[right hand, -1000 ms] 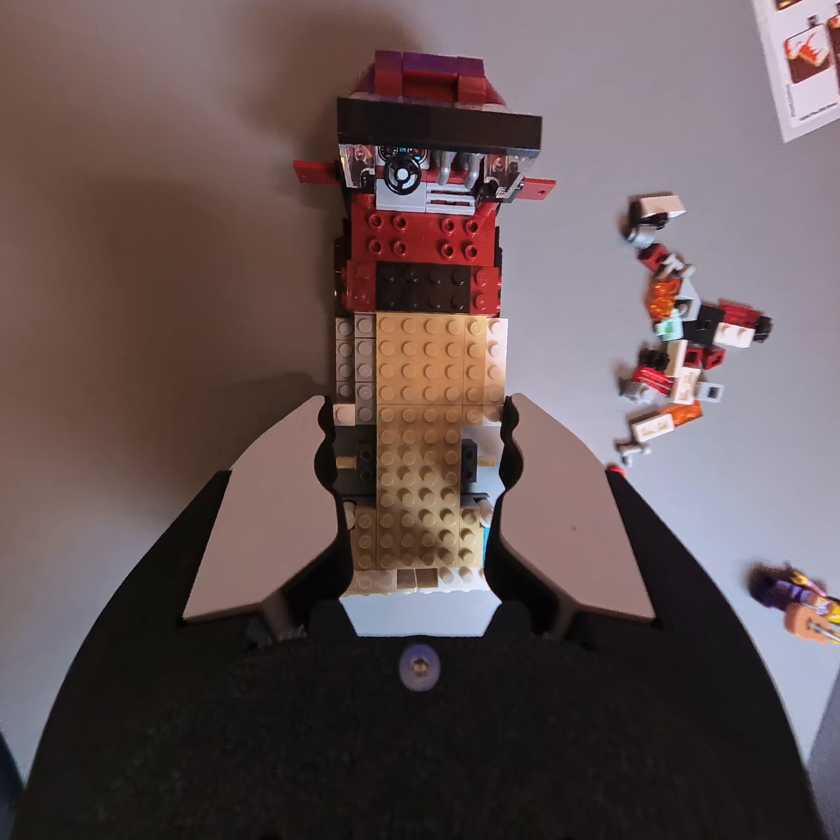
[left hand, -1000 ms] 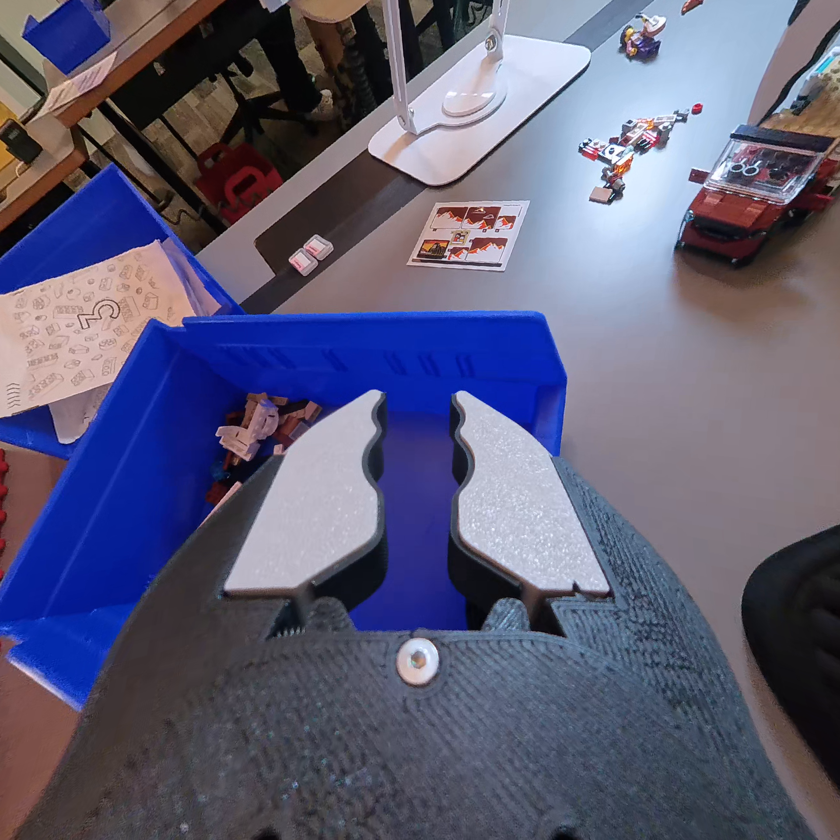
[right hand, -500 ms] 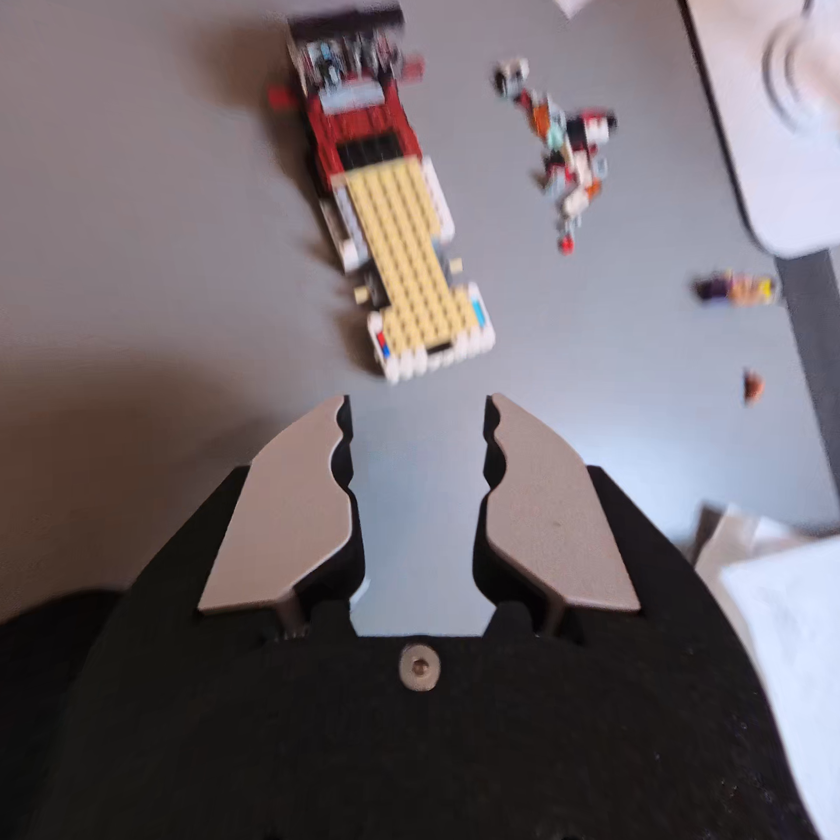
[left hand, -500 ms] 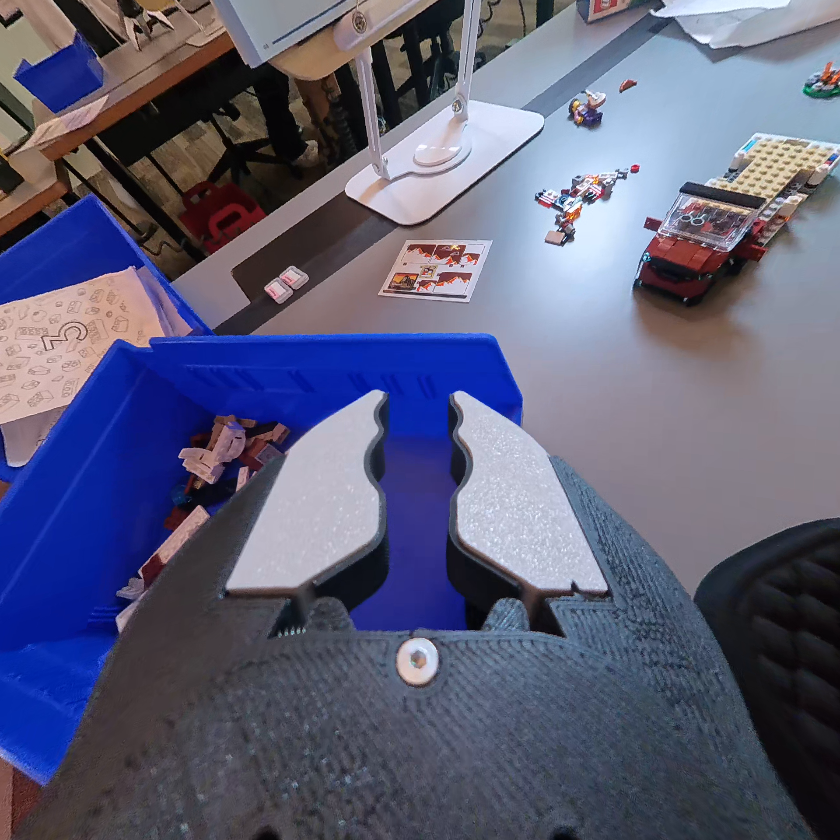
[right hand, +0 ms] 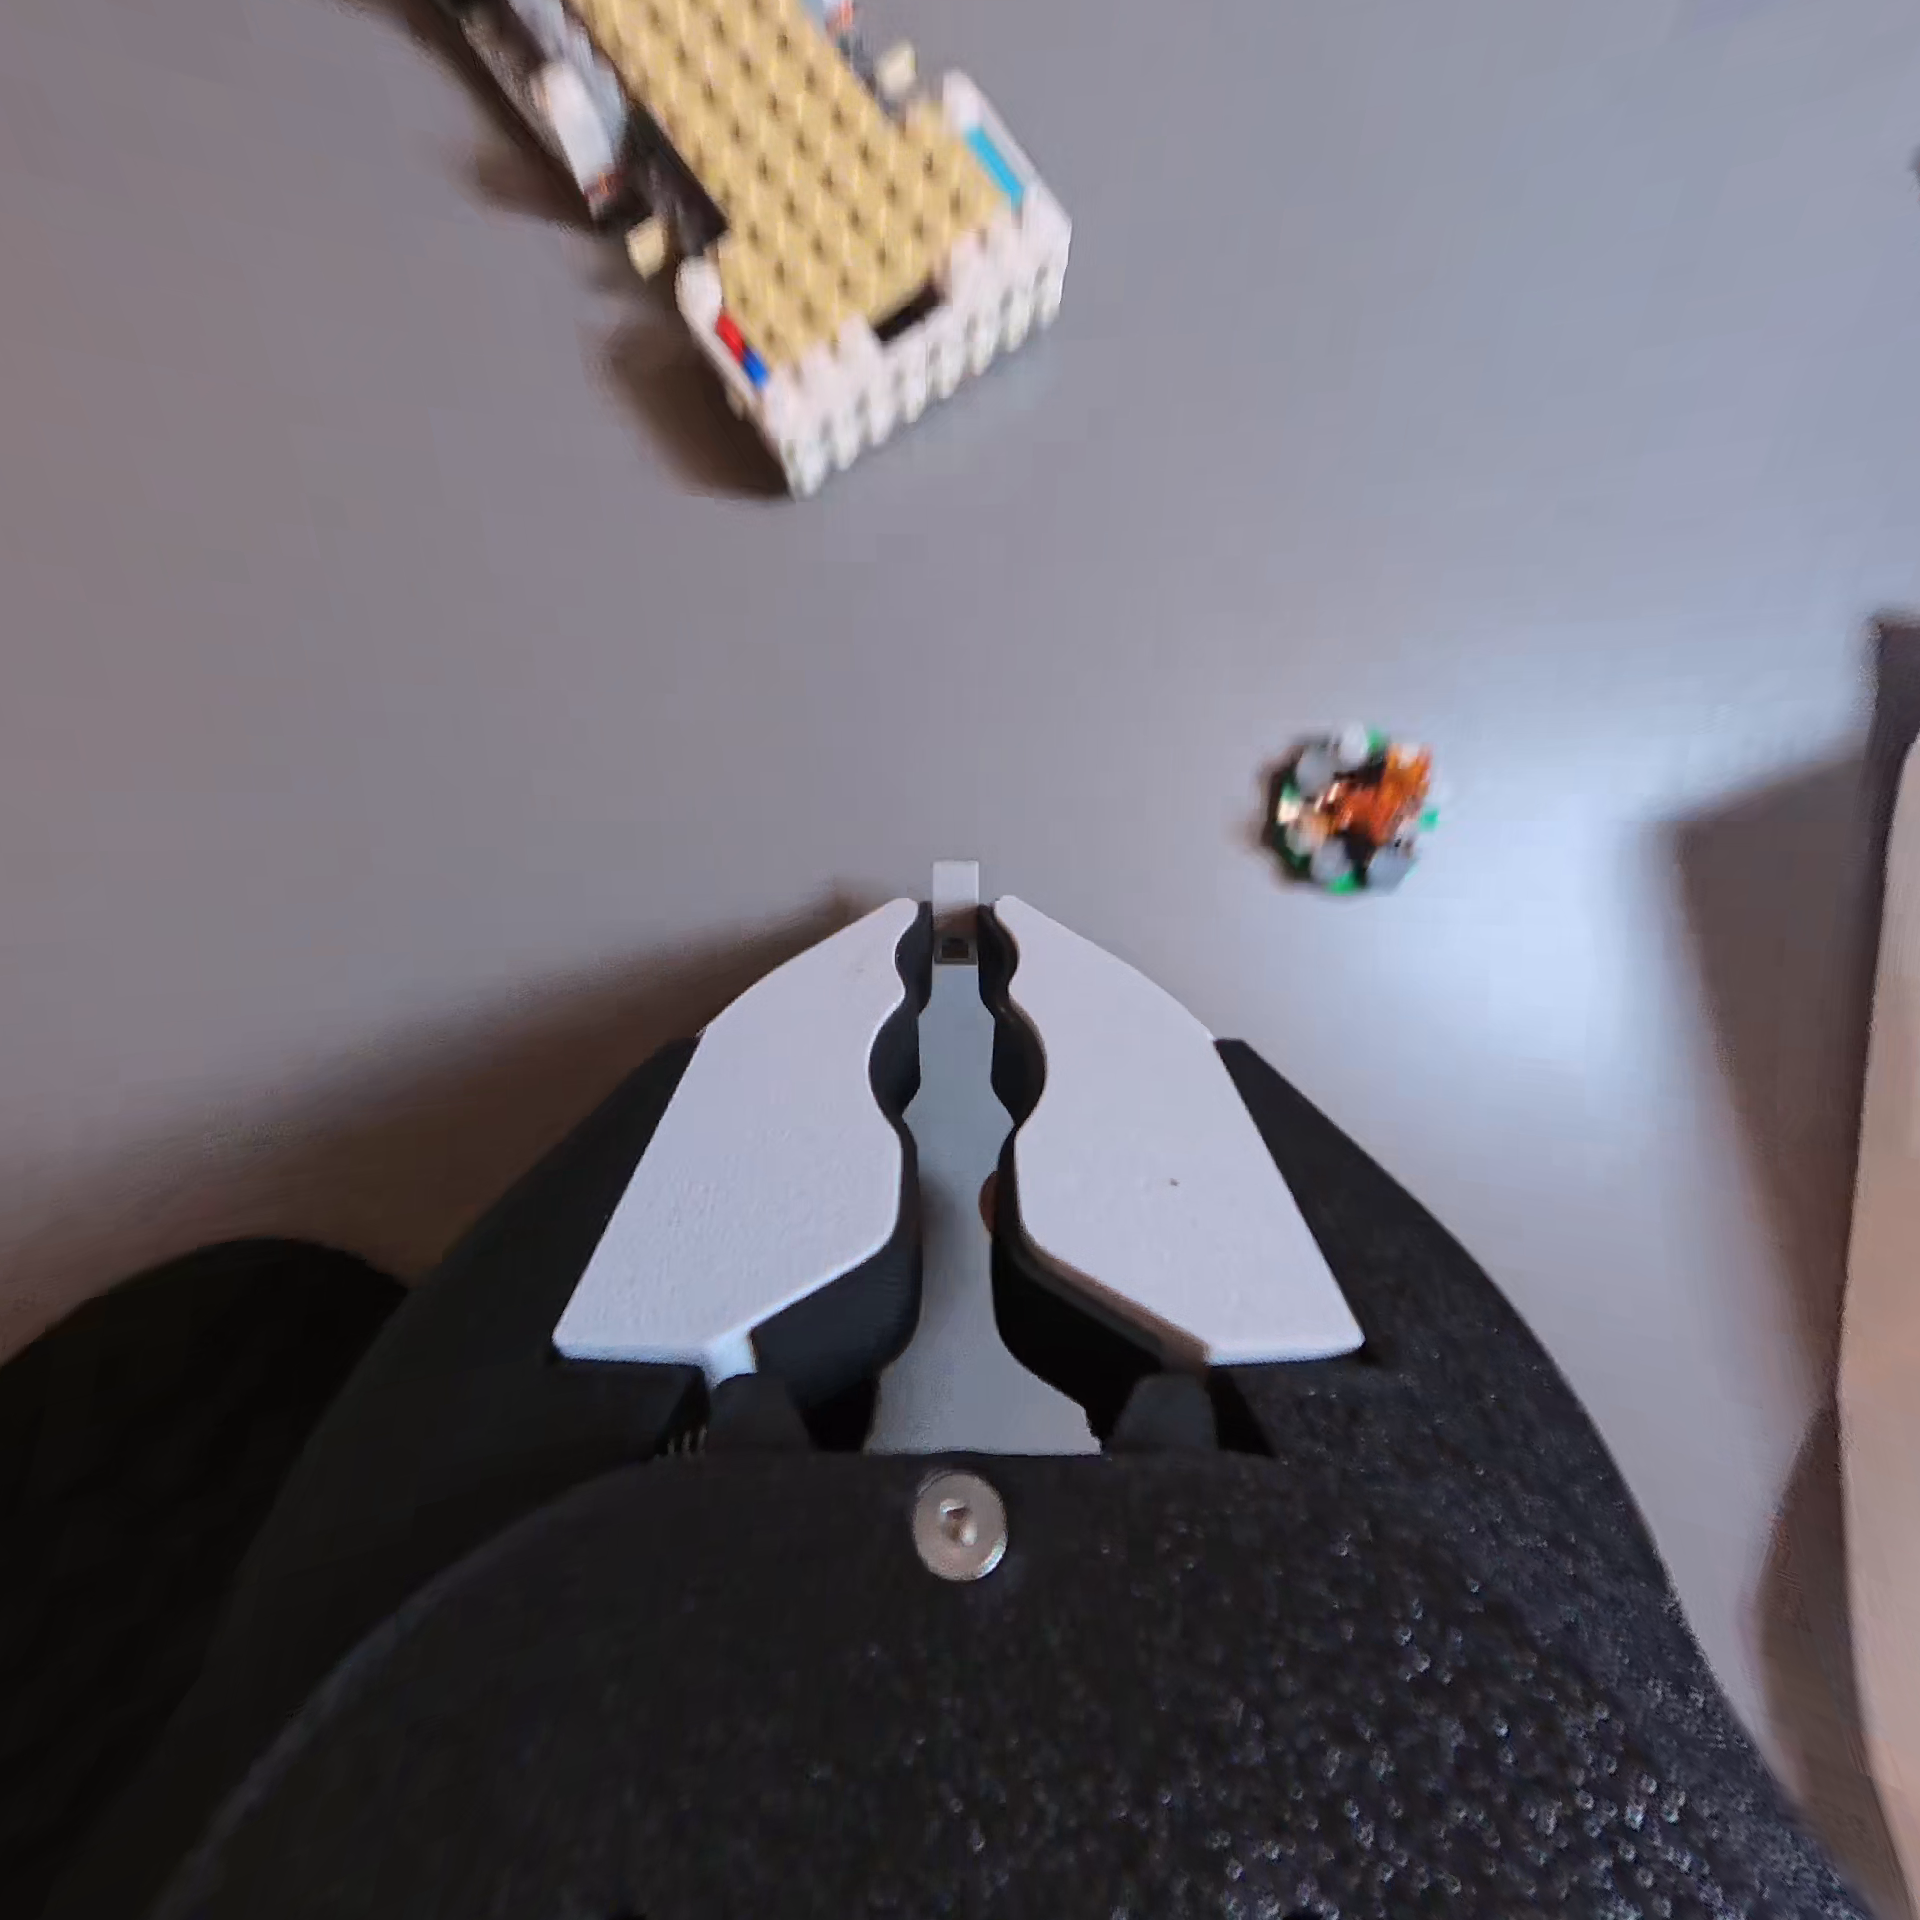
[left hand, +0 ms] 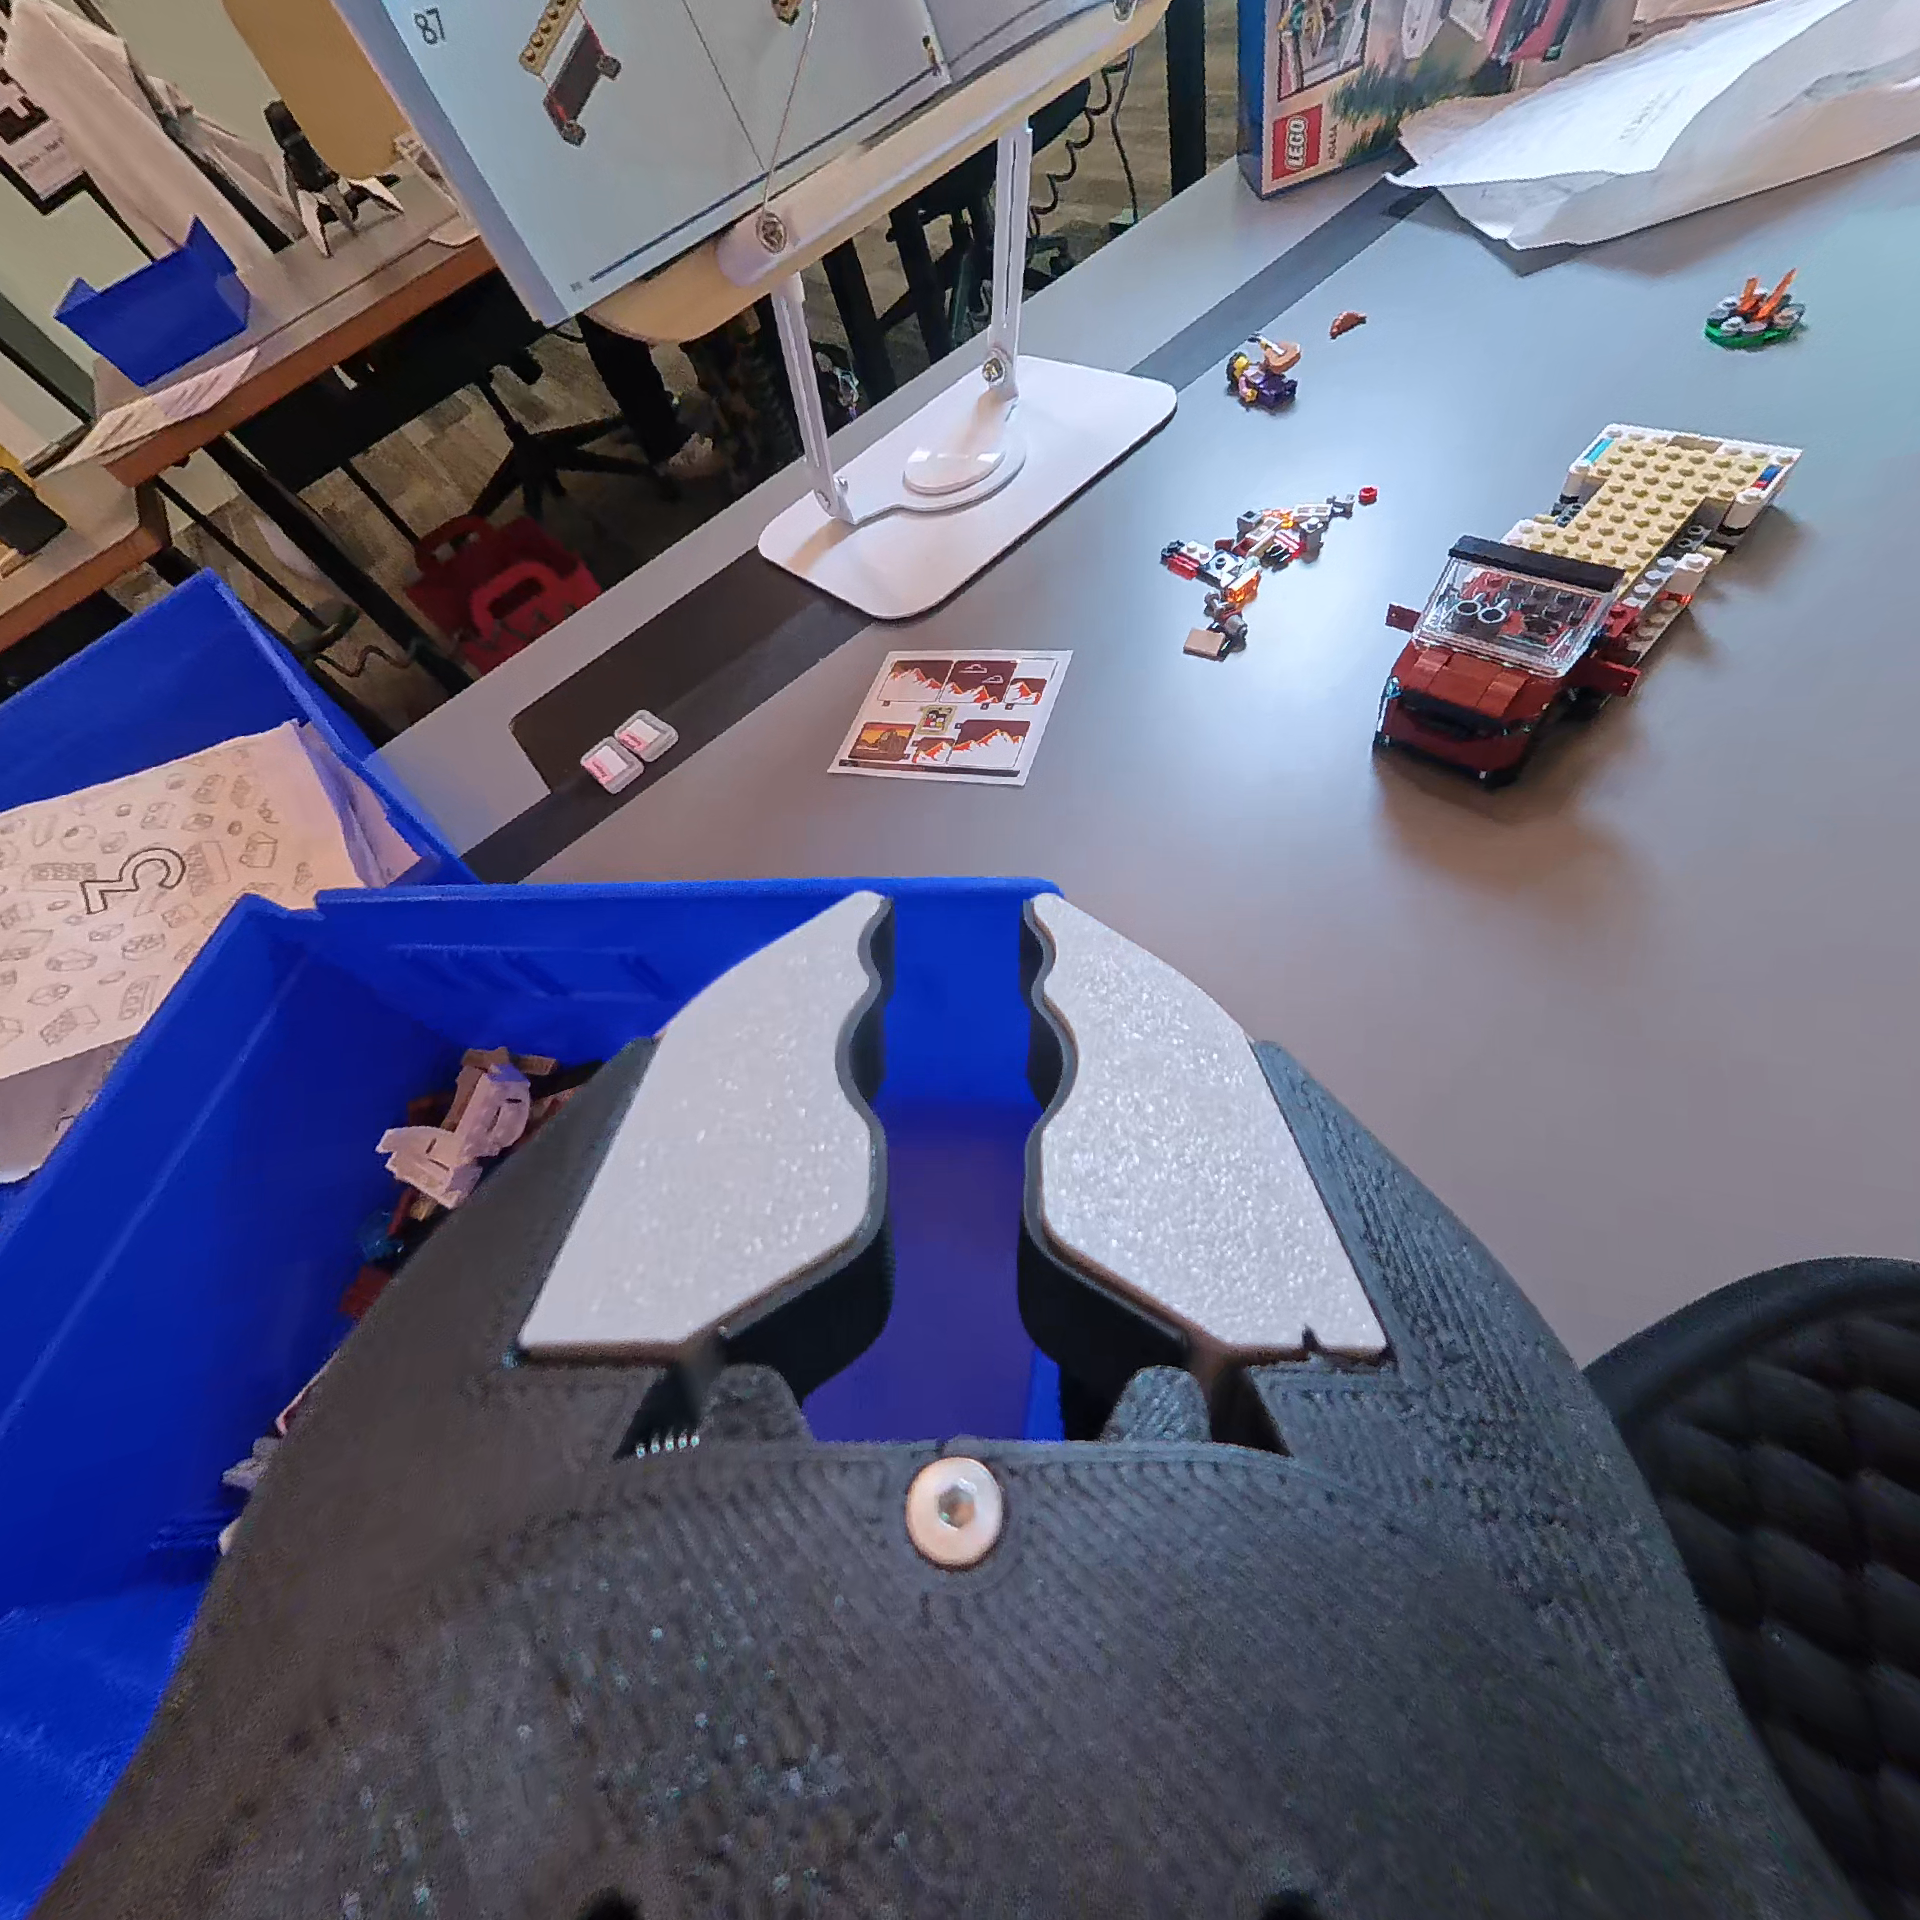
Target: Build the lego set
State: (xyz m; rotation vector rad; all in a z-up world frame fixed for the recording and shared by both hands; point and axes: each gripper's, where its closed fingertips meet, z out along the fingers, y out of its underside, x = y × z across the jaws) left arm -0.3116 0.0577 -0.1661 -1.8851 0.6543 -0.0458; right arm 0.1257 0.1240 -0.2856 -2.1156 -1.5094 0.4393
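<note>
My left gripper [left hand: 956, 914] hangs over a blue bin [left hand: 623, 899] that holds several loose bricks [left hand: 468, 1132]. Its jaws stand a little apart with only the bin's blue showing between them. My right gripper [right hand: 956, 909] is above the grey table [right hand: 416, 727], shut on a small pale grey piece [right hand: 956, 883] that sticks out past the fingertips. The brick car lies beyond it, its tan studded rear [right hand: 831, 208] blurred. In the left wrist view the car [left hand: 1538, 623] shows whole, with a dark red front and a clear windscreen.
On the table are a sticker sheet [left hand: 951, 717], a pile of small bricks [left hand: 1257, 540], a minifigure [left hand: 1262, 374], a white stand base [left hand: 977, 488] and a round green and orange piece [right hand: 1351, 805]. A second blue bin with paper [left hand: 156, 883] stands at left. A black textured object [left hand: 1787, 1507] is at lower right. There is about 45 centimeters between the tips of the two grippers. From either gripper's tips it is about 25 centimeters to the car [left hand: 1538, 623].
My right gripper drew back from the brick car, where its jaws stood wide around the tan rear, and closed on a small pale piece. My left gripper tilted up over the bin, jaws unchanged.
</note>
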